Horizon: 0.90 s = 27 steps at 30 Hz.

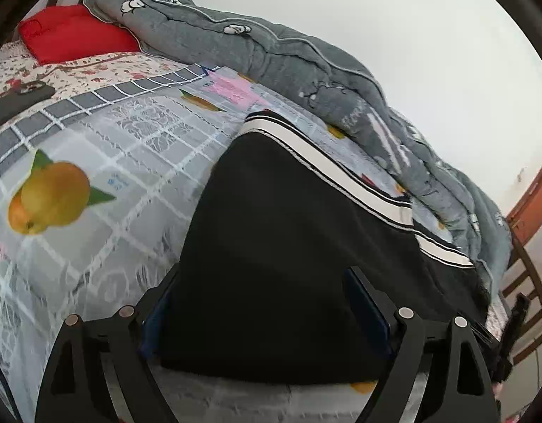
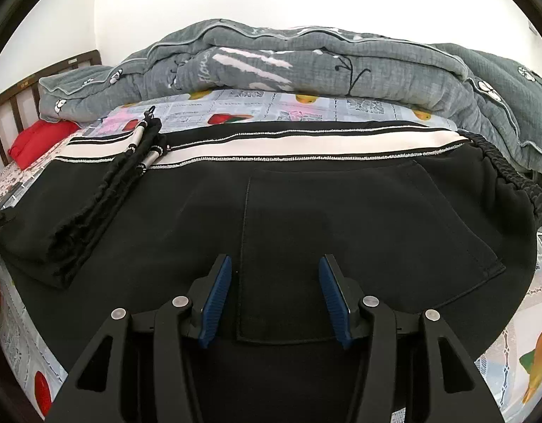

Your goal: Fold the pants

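Black pants (image 2: 324,211) with a white and black side stripe (image 2: 306,142) lie flat on the bed, folded lengthwise, back pocket up. The elastic waistband (image 2: 514,179) is at the right and the leg cuffs (image 2: 94,204) are folded back at the left. My right gripper (image 2: 274,275) is open, its blue pads either side of the pocket edge, just above the fabric. In the left wrist view the pants (image 1: 288,246) fill the middle. My left gripper (image 1: 264,282) is open wide, with the black fabric between its fingers; contact cannot be told.
The bed has a grey checked sheet with fruit prints (image 1: 94,162). A rumpled grey quilt (image 2: 341,63) lies along the wall behind the pants. A red cushion (image 1: 73,31) and a dark phone (image 1: 17,100) lie near the headboard (image 2: 20,105).
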{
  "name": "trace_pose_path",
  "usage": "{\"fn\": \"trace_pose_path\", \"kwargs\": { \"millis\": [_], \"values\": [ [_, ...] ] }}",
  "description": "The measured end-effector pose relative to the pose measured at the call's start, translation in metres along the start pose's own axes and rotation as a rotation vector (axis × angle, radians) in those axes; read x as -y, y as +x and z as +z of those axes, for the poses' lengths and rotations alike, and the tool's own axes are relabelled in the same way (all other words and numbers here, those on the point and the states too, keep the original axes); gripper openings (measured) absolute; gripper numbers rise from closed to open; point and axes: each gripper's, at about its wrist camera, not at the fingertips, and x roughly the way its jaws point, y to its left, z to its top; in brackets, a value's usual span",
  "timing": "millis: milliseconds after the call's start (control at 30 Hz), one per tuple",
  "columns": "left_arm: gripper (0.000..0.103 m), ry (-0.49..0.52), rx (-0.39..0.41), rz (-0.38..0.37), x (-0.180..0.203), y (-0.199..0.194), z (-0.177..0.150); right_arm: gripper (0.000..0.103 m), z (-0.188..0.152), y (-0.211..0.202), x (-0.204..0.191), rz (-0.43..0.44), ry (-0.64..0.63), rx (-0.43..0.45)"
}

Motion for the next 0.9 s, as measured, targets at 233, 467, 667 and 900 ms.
{"fn": "trace_pose_path", "kwargs": {
  "millis": [233, 467, 667, 900],
  "values": [
    [0.087, -0.032, 0.018, -0.045, -0.002, -0.007, -0.006, 0.052, 0.0, 0.0, -0.001, 0.008, 0.006, 0.002],
    [0.09, -0.068, 0.03, -0.05, 0.001, 0.013, 0.01, 0.052, 0.0, 0.0, 0.0, 0.008, 0.007, 0.002],
    [0.091, -0.069, 0.003, -0.083, 0.002, 0.003, 0.003, 0.053, 0.0, 0.0, 0.001, 0.006, 0.006, 0.002],
    [0.091, -0.112, 0.005, -0.14, 0.001, -0.019, -0.019, 0.054, -0.001, -0.002, 0.007, 0.022, 0.032, 0.008]
  ]
}}
